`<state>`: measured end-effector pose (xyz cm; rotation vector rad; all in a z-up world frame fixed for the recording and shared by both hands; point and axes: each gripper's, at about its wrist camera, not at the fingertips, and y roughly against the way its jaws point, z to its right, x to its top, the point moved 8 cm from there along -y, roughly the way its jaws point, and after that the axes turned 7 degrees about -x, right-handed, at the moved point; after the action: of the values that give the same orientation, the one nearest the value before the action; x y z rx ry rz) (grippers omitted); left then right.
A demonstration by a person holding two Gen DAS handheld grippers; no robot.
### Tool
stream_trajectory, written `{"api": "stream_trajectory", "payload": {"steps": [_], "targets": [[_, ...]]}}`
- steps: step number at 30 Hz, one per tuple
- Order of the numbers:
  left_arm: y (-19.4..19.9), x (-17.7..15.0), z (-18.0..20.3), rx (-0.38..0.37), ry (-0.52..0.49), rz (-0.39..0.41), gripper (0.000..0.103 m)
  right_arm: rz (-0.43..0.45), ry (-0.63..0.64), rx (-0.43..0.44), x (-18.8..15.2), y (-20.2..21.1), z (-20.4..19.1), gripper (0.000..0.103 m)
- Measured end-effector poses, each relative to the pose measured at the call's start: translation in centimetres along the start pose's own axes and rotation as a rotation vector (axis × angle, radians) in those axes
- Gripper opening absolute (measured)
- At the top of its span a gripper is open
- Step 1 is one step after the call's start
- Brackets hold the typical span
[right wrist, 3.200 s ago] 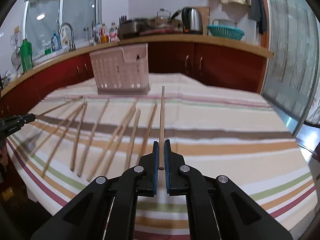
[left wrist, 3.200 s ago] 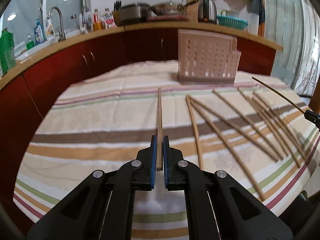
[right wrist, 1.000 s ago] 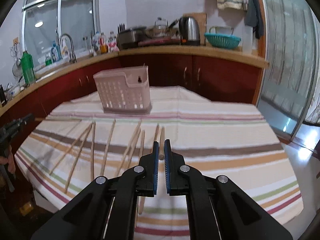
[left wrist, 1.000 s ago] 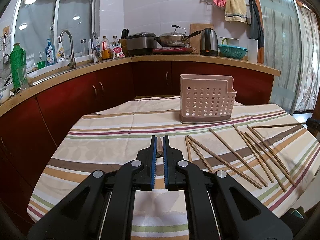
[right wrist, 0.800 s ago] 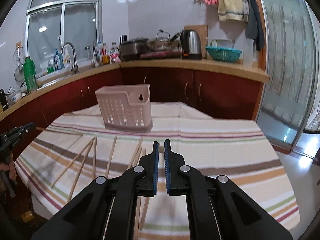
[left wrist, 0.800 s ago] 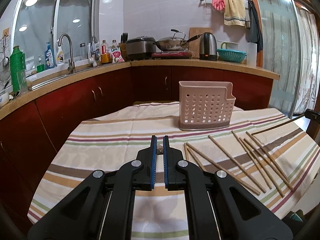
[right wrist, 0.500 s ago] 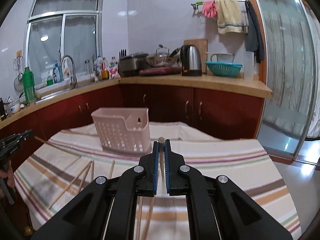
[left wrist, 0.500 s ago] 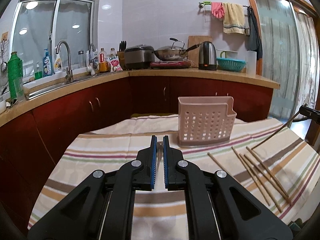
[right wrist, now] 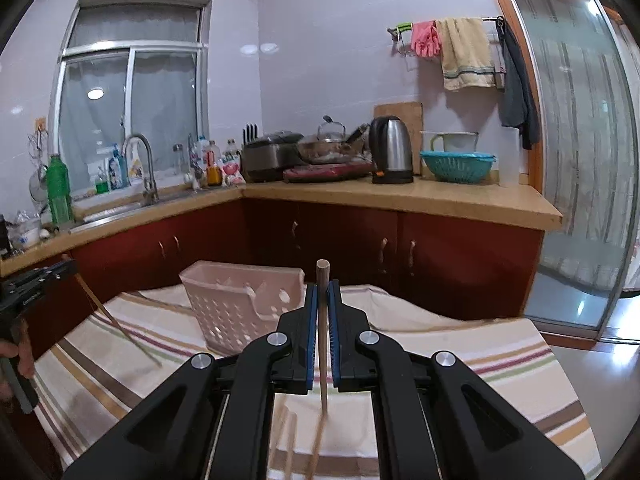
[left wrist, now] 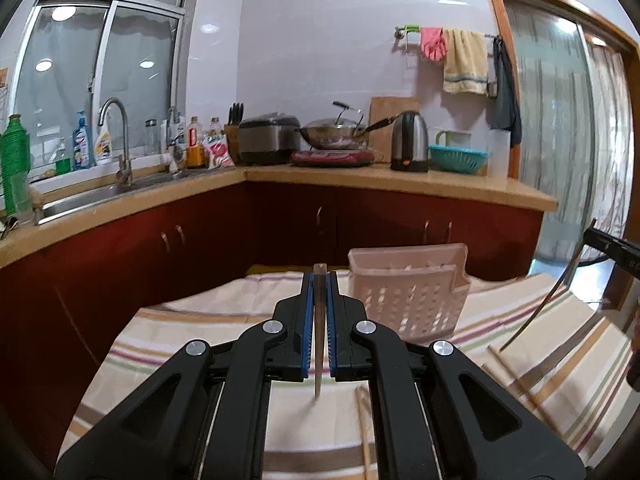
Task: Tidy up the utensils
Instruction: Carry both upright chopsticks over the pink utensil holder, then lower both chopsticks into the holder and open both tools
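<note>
Wooden and pale, a slim round chopstick [right wrist: 322, 340] stands nearly upright between the blue pads of the right gripper [right wrist: 322, 292], clenched on it below its blunt top end, its long lower part hanging toward the striped tablecloth [right wrist: 460, 344] on the worktop. The left gripper [left wrist: 319, 284] is likewise clenched on a second thin wooden chopstick [left wrist: 318, 332], square-cut at the top and tapering to a point just above the cloth. In the left view the right-hand stick also shows at about 3 o'clock, slanting down from the black gripper tip.

A pinkish perforated plastic utensil basket [left wrist: 408, 292] sits on the cloth at about 1 o'clock from the left gripper; in the right view it lies at about 10 o'clock. More loose wooden chopsticks [left wrist: 365, 420] lie flat on the cloth below both grippers.

Risks, as I judge them: each stick is pinched near one end, so its long free part can swing and pivot in the pads, miss the basket's opening, or catch on the rim. Both sticks head for the same basket, so they could cross or knock together. A push against the light basket's wall could tip or slide it on the cloth.
</note>
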<state>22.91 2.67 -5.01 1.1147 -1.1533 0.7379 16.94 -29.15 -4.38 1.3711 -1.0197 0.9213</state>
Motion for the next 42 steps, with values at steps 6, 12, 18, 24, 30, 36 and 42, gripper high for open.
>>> {"api": "stream_trajectory", "payload": {"steps": [6, 12, 18, 24, 30, 36, 42], "targets": [[0.2, 5.8, 1.0, -0.071, -0.021, 0.082, 0.006, 0.093, -0.011, 0.070, 5.0, 0.6, -1.5, 0.006], [-1.7, 12.6, 3.1, -0.125, -0.078, 0.163, 0.006, 0.183, 0.009, 0.121, 9.9, -1.0, -3.7, 0.006], [-5.6, 16.9, 4.2, -0.153, -0.078, 0.199, 0.006, 0.218, -0.013, 0.143, 12.4, -4.5, -4.5, 0.006], [-10.6, 15.7, 4.3, -0.168, -0.044, 0.128, 0.006, 0.141, -0.085, 0.165, 11.1, -9.5, -3.7, 0.006], [-15.1, 9.8, 3.9, -0.172, -0.013, 0.006, 0.006, 0.023, -0.129, 0.176, 6.7, -13.4, -3.6, 0.006], [-18.3, 6.0, 3.3, -0.177, 0.038, -0.087, 0.006, -0.053, -0.156, 0.177, 3.5, -15.9, -3.7, 0.006], [-19.6, 4.2, 2.9, -0.163, 0.057, -0.124, 0.018, -0.056, -0.133, 0.142, 3.1, -16.1, -3.3, 0.019]]}}
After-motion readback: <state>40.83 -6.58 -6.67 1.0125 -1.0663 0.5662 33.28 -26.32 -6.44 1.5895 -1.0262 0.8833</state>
